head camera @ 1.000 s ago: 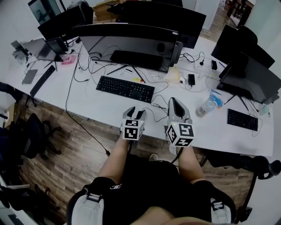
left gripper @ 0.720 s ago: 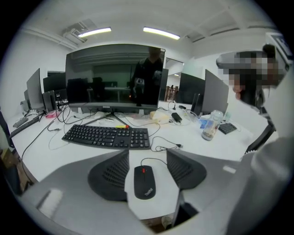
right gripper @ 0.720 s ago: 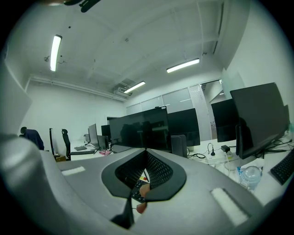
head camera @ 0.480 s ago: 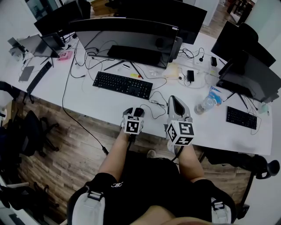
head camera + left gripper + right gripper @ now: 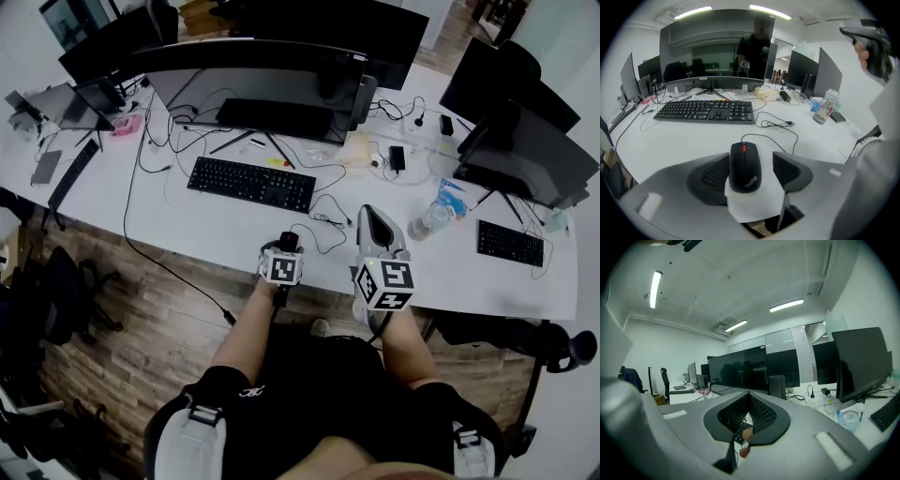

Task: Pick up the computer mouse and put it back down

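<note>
The left tongs (image 5: 751, 164) are spread, their jaws having just been opening, and the computer mouse (image 5: 744, 168) lies between them, flat on the desk (image 5: 206, 225). The right-hand pad stands clear of it; the left pad is just beside it, perhaps touching. Nothing grips the mouse, so it is either freshly set down or not yet lifted; I cannot tell which.

The right tongs (image 5: 749, 397) are closed on nothing and held level, off to the right of the left pair.

The mouse sits near the desk's front edge, so there is little room to pull it back. Ahead of the tongs its cord (image 5: 773, 138) loops over bare desk. Farther on lie the keyboard (image 5: 705, 111) and the bottle (image 5: 824, 107).
</note>
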Tool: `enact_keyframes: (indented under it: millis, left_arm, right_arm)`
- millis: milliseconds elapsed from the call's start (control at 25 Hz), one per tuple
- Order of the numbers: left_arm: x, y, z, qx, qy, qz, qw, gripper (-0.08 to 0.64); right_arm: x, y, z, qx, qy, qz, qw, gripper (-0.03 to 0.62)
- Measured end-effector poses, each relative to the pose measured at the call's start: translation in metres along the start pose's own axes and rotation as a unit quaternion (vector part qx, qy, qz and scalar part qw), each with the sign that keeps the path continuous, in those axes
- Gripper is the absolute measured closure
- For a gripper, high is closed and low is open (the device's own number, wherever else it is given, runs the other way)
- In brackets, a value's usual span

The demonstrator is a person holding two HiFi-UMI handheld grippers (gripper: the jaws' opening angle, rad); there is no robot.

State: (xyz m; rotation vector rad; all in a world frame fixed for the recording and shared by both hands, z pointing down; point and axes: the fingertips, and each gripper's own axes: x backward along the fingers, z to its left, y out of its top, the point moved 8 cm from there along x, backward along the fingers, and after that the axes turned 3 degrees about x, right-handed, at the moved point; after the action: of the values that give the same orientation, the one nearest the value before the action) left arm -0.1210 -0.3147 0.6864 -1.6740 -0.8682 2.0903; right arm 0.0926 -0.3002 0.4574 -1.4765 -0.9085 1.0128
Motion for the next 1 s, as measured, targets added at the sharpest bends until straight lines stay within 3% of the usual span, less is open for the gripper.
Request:
enact_keyframes:
  millis: [360, 800, 1000]
  left_arm:
    - [-0.023, -0.025, 0.001, -0.023, 0.004, 0.046, 0.9987, 0.249]
    - [-0.010, -0.027, 0.005, 0.003, 0.009, 0.022, 0.9997, 0.262]
    - [0.001, -0.017, 0.000, 0.000, 0.003, -0.007, 1.0000, 0.265]
  right_arm:
    - [0.004, 0.001, -0.004, 0.004, -0.003, 0.000, 1.000, 0.592]
    - [0.013, 0.002, -0.001, 0.008, 0.001, -0.006, 1.000, 0.592]
    - [0.017, 0.003, 0.002, 0.004, 0.008, -0.012, 1.000, 0.592]
